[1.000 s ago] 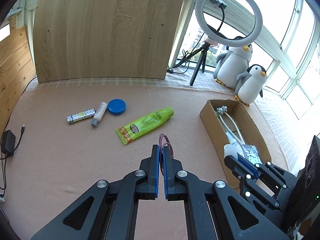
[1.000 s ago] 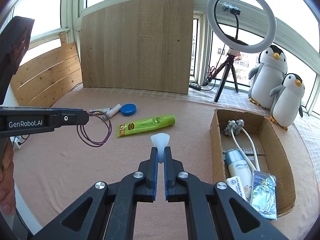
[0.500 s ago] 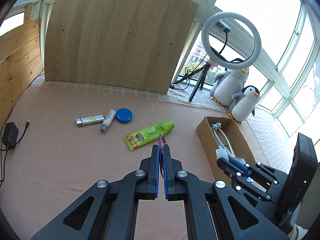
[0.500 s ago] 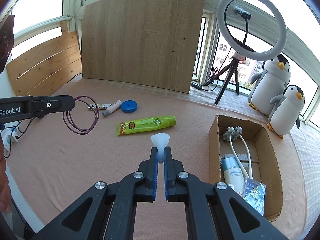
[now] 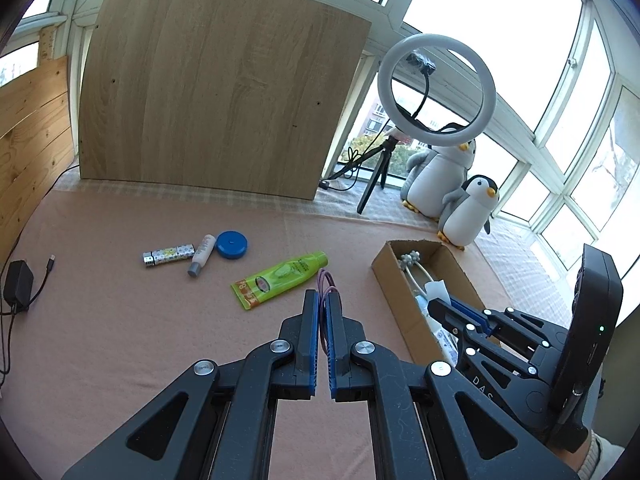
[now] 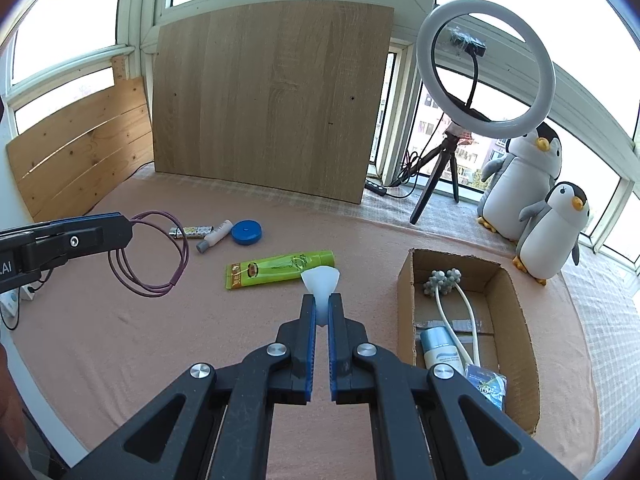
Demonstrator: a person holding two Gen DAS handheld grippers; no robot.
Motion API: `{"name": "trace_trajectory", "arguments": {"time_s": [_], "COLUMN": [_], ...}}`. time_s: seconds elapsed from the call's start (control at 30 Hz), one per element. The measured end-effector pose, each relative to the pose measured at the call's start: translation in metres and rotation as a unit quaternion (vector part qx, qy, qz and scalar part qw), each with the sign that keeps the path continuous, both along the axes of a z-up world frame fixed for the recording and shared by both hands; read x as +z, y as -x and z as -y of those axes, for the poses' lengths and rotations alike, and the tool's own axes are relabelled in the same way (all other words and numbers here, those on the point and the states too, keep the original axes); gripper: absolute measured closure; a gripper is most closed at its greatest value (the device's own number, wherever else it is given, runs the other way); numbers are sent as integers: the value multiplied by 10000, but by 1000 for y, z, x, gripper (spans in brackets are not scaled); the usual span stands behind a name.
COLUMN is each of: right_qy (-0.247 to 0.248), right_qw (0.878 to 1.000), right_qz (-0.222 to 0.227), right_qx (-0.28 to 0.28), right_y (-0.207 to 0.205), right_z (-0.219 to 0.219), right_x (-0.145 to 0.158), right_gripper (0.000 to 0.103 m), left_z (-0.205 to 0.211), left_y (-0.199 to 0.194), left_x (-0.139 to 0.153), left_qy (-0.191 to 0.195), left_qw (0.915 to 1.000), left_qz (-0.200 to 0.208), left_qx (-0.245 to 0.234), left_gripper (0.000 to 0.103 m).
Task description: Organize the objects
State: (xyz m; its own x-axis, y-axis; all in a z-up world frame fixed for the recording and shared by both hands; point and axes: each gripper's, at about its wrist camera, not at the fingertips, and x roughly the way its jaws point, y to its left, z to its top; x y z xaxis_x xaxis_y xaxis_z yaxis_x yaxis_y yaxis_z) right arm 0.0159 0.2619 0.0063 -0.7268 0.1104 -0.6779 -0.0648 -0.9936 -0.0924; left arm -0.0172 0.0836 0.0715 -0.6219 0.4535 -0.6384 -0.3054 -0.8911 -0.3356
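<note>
Right wrist view: your right tongs (image 6: 319,312) pinch a white funnel (image 6: 320,281); left tongs (image 6: 120,230) clamp a purple cable loop (image 6: 154,256), both airborne. Cardboard box (image 6: 516,300) at 3 o'clock; next, probably carry both there.

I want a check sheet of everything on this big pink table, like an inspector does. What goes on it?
Surface: pink cloth.
Job's things: green tube, blue round tin, small white bottle and patterned stick lie loose; cardboard box partly filled.
Clutter: nothing seen.
Grippers: left gripper shut on purple cord loop; right gripper shut on white funnel-shaped piece.
Cables: black charger at the edge.
Surroundings: ring light, two penguin toys, wooden board.
</note>
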Motion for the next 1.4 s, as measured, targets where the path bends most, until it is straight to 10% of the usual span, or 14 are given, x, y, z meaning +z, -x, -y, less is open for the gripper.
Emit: {"name": "trace_trajectory", "arguments": {"time_s": [0.4,1.13,1.2,1.27,1.4], "right_qy": [163,116,94,144,123], "right_qw": [9992,9897,9888,9887,9878], "right_qz": [-36,-230,-200,-113,-108], "right_qx": [-374,-1408,-1479,-1486,-1550], "right_y": [-11,-68,-67,-66,-70], "right_z": [-42,-160,-165,-168,-165], "right_x": [-16,-45,-47,-51,-51], "right_gripper": [98,97,90,77,72], "left_z": [-42,-268,-274,-269,-250], "left_y": [17,48,51,52,51], "left_x": [-19,-44,-53,-58,-60], "left_qy": [22,592,718,730,680], "left_qw": [9989,9770,9759,9774,9804], "left_qz": [362,503,631,705,653], "left_qx": [-310,-1984,-1960,-1856,-1727], "left_gripper": [100,99,82,34,29]}}
